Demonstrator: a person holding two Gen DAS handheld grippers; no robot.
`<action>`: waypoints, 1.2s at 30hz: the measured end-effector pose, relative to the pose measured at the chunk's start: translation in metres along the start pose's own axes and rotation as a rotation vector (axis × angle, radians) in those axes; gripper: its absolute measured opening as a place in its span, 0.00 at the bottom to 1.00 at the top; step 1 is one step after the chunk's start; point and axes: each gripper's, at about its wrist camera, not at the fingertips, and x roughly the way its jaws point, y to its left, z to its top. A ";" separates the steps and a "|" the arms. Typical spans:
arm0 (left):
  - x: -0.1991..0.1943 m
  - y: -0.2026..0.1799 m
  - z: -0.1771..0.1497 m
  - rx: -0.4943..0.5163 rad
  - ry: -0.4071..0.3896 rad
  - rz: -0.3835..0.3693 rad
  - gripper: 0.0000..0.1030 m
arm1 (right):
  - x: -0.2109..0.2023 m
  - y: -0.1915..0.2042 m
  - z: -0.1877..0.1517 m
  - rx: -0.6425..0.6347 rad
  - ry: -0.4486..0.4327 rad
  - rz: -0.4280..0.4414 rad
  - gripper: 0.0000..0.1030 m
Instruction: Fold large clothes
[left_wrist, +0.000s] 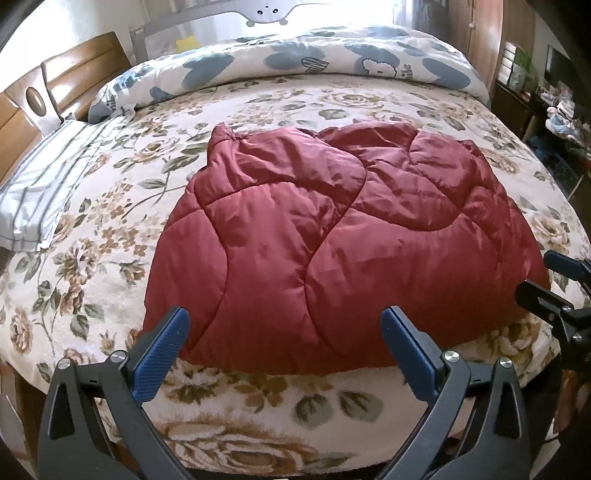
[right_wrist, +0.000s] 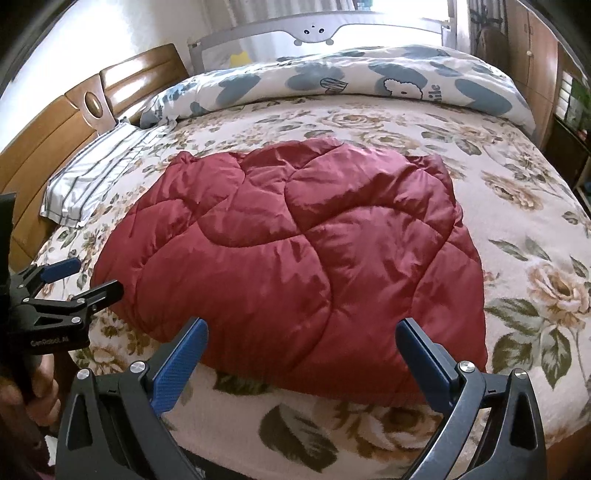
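Red quilted coat (left_wrist: 332, 240) folded, both grippers apparently empty

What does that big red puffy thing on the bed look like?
The dark red quilted padded garment looks shiny and puffy, with curved stitched seams dividing it into soft panels. It lies bunched and wrinkled, partly folded over itself, in the middle of the cream floral bed blanket, near the bed's front edge. Only the blanket touches it; both open tools hover apart from it.

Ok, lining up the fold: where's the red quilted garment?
The red quilted garment lies mid-bed on the floral blanket, just ahead of both open grippers, striped pillow to its left.
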 end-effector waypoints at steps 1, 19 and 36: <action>0.001 0.000 0.001 -0.002 -0.001 0.002 1.00 | 0.000 0.000 0.001 0.000 -0.002 0.001 0.99; 0.010 0.000 0.009 0.004 0.007 0.005 1.00 | 0.003 0.003 0.011 -0.009 -0.005 0.007 0.99; 0.017 0.002 0.013 -0.005 0.008 0.012 1.00 | 0.009 0.003 0.023 -0.014 -0.011 0.005 0.99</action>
